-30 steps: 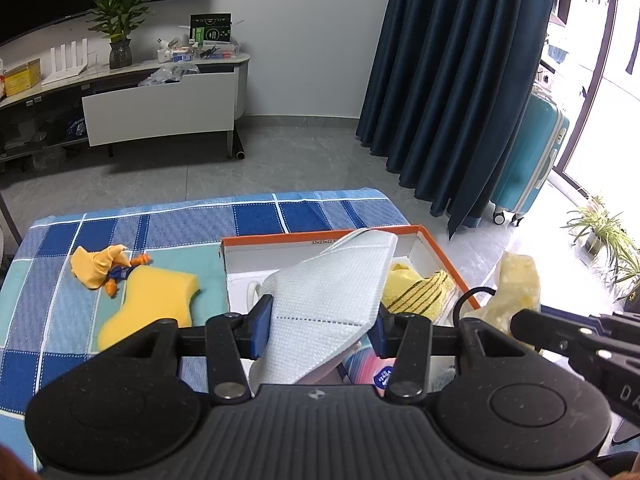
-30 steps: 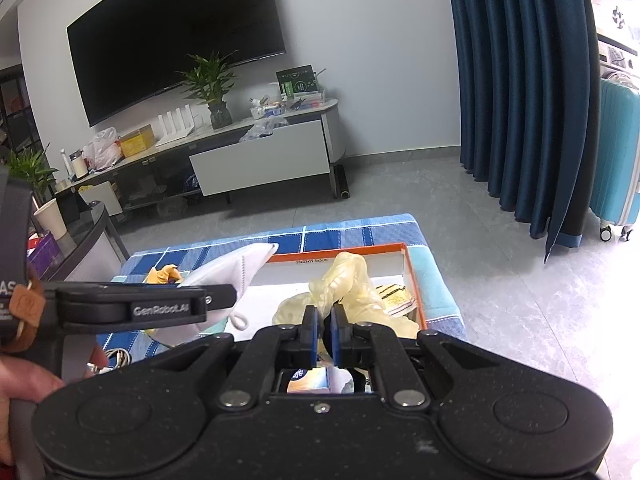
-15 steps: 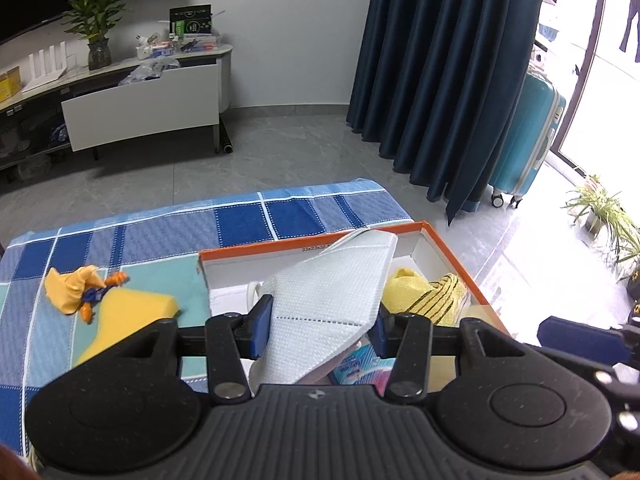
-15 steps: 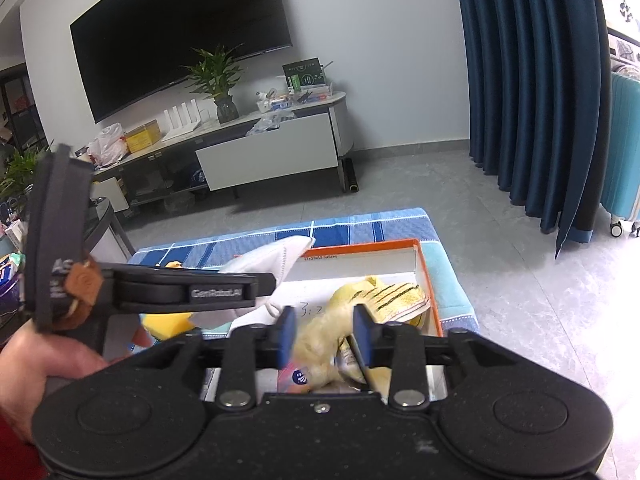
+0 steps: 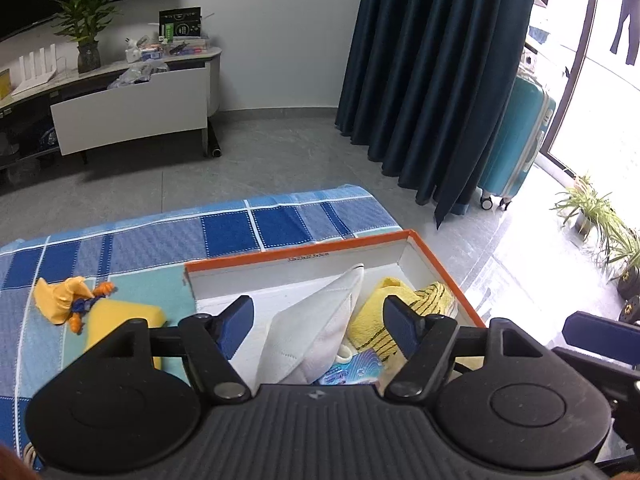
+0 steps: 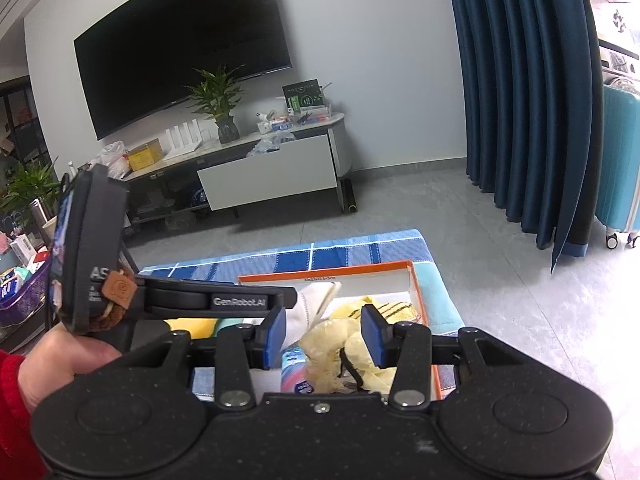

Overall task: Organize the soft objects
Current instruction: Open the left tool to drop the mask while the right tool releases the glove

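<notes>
An orange-rimmed white box (image 5: pixel 440 264) sits on the blue checked cloth (image 5: pixel 240 232). Inside lie a white face mask (image 5: pixel 320 332), a yellow striped cloth (image 5: pixel 384 308) and a blue printed packet (image 5: pixel 352 372). My left gripper (image 5: pixel 318 320) is open just above the mask, not holding it. My right gripper (image 6: pixel 324 332) is open over a pale yellow crumpled glove (image 6: pixel 340 344) lying in the box (image 6: pixel 414 280). A yellow sponge (image 5: pixel 120 316) and a small yellow-orange toy (image 5: pixel 64 300) lie on the cloth left of the box.
Beyond the table are a grey floor, a TV stand (image 6: pixel 264 176) with a plant, dark blue curtains (image 5: pixel 440 80) and a teal suitcase (image 5: pixel 516 140). The left gripper's body (image 6: pixel 180 300) crosses the right wrist view at left.
My left gripper opened and let the mask drop into the box. My right gripper opened and released the pale yellow glove into the box.
</notes>
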{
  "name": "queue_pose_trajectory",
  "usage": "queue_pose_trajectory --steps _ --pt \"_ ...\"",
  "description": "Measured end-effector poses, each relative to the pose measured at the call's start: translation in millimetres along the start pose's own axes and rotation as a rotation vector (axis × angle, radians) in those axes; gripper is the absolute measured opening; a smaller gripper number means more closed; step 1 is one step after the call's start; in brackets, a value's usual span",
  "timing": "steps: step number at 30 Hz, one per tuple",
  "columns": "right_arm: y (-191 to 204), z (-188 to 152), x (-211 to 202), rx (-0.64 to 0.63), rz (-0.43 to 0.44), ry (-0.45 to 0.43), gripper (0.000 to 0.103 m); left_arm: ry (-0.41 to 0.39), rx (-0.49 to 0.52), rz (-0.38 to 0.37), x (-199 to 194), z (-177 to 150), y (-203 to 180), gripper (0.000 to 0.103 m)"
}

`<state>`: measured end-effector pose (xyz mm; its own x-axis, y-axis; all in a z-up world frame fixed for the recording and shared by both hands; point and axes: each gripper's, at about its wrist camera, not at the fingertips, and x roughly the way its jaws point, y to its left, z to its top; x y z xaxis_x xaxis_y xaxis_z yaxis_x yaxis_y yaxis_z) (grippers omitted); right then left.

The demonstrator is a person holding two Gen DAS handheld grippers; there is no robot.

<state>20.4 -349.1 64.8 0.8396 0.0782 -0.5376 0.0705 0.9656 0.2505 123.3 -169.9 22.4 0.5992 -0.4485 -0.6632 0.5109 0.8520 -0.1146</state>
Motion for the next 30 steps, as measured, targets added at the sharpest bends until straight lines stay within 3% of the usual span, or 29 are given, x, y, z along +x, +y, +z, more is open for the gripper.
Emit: queue_pose_trajectory --steps 5,10,30 --pt "10.8 -0.1 -3.1 -0.012 0.01 -0.003 0.052 -0.016 -0.011 0.062 -23.5 -5.0 4.1 0.082" --pt "22.8 -1.7 -0.3 -0.023 0.018 0.004 0.061 -0.013 -0.065 0.128 -42.0 -15.1 14.2 0.086" --pt "88.3 -13.7 14.7 -0.11 0.12 0.064 0.064 -0.055 -0.216 0.248 -108.2 -55.1 75.4 0.089"
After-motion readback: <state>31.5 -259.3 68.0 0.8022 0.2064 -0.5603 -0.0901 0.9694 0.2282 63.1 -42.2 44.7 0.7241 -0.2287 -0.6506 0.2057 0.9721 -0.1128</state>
